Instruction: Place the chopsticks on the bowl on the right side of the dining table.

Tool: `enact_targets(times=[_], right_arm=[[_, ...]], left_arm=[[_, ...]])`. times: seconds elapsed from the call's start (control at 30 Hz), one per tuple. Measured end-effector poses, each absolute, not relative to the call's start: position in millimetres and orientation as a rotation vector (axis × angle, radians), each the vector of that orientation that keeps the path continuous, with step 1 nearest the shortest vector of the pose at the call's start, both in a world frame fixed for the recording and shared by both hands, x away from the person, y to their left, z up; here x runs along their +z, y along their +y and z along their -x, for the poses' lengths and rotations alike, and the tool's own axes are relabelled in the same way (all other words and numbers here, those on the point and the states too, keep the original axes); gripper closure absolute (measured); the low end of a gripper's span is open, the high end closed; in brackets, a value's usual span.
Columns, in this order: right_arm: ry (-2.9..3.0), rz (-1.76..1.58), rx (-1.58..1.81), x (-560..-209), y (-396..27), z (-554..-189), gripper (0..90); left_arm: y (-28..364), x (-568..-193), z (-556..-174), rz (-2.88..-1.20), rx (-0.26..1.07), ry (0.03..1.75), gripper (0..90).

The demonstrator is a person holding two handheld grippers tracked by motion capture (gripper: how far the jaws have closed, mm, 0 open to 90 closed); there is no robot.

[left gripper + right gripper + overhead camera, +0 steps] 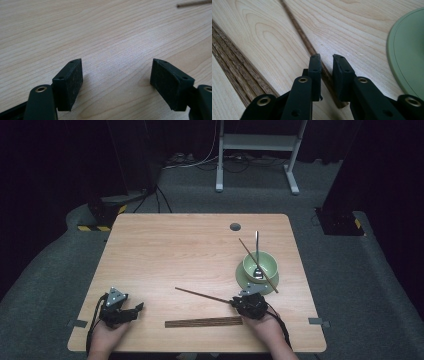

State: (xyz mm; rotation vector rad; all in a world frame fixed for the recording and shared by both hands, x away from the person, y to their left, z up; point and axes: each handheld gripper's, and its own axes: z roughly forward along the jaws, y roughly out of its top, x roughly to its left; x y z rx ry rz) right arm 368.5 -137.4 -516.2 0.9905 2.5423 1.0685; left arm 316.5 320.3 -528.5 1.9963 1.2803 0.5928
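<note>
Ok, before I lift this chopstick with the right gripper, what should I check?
1. Chopstick between the right gripper jaws: ok.
2. Pads pressing on it: cannot tell; a narrow gap shows beside it.
3. Grip sits at the chopstick's near end: ok, though the long free end may droop.
4. Wood strip clear of the jaws: ok.
5. Room in the bowl: ok; it already holds a utensil and another chopstick.
6. Left gripper open with nothing between its jaws, out of the way: ok.
</note>
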Motion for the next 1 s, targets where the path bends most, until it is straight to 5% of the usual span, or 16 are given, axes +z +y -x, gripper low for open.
enact_targets(times=[1.0], right_arm=[[2.548, -0.91, 1.059, -517.9, -137.5, -367.5, 82.9]], left_arm=[[320.3, -528.6, -316.6, -1.994, 0.591, 1.282, 26.2]])
